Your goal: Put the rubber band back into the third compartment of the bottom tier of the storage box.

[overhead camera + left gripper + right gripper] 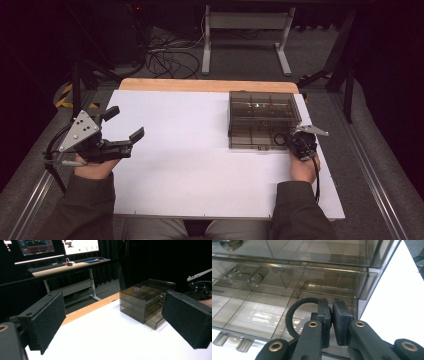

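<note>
A smoke-tinted clear drawer box (pixel 264 117) stands at the back right of the white table top (pixel 190 155). Its lowest drawer (pixel 249 312) is pulled out toward me, and its divided compartments look bare. My right gripper (pixel 331 305) hangs over that drawer's right front corner, shut on a thin black ring (pixel 287 318) that sticks out to the left of the jaws. The high view shows the same right gripper (pixel 290 140) at the box's front edge. My left gripper (pixel 127 122) is far off at the table's left, open with nothing between its pads (pixel 48 322).
A wooden strip (pixel 207 85) runs along the table's far edge. Behind it are floor cables (pixel 165 55) and a white-legged frame (pixel 245 35). A desk with lit monitors (pixel 57 245) stands in the left gripper view's background. Metal rails (pixel 370 170) flank the table.
</note>
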